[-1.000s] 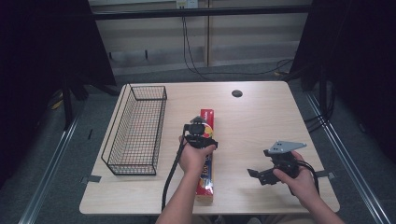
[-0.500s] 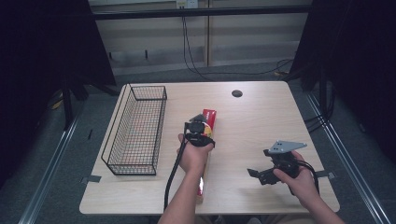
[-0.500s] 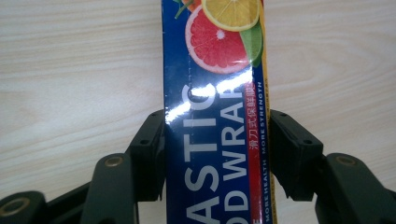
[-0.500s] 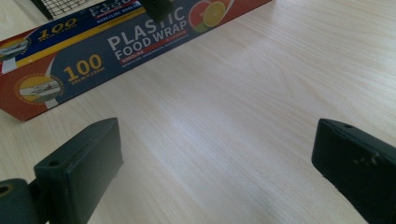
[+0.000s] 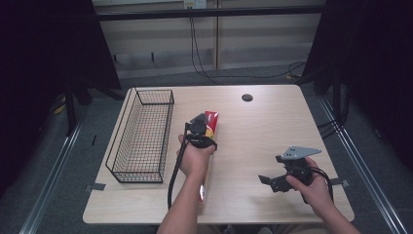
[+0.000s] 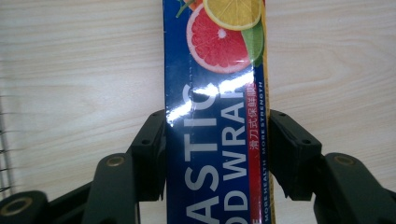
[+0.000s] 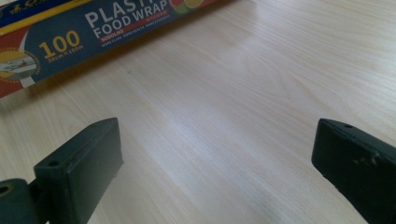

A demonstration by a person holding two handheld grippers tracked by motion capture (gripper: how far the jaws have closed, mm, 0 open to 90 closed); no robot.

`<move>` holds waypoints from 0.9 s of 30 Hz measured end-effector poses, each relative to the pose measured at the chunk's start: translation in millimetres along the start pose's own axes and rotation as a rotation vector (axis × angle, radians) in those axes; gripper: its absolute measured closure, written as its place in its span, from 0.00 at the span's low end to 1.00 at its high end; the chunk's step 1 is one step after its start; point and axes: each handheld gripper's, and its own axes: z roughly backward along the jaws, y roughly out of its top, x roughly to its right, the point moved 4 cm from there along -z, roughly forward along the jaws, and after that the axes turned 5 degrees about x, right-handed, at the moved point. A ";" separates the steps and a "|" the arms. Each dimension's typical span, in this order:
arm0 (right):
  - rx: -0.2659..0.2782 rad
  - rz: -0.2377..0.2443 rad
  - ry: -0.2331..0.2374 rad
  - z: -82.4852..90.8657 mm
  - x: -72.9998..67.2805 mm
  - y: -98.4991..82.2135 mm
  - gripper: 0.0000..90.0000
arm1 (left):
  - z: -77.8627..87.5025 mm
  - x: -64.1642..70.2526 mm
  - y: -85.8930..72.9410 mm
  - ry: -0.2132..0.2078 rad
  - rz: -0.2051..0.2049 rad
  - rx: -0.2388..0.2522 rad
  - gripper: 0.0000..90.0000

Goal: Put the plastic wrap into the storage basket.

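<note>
While lying lengthwise on the pale wooden tabletop (image 5: 272,126) beside the black wire basket (image 5: 141,134), long blue cardboard plastic-wrap box (image 6: 215,116): clamped mid-length by left hand-held gripper (image 6: 217,154), likely for balanced lifting; right hand-held gripper (image 7: 212,163) gaping, idle.

Plenty of open wood on the table (image 5: 272,122) between the plastic wrap box (image 5: 210,127) and the right gripper (image 5: 271,181), so a hand can pass there easily. On the left, the wire basket (image 5: 142,134) sits just beside the box and its walls block that side, leaving a narrow lane.
</note>
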 end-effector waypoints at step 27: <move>0.011 -0.010 0.000 1.3 1.1 0.8 0.02 | 43.2 -25.3 23.2 0.043 0.054 0.021 0.50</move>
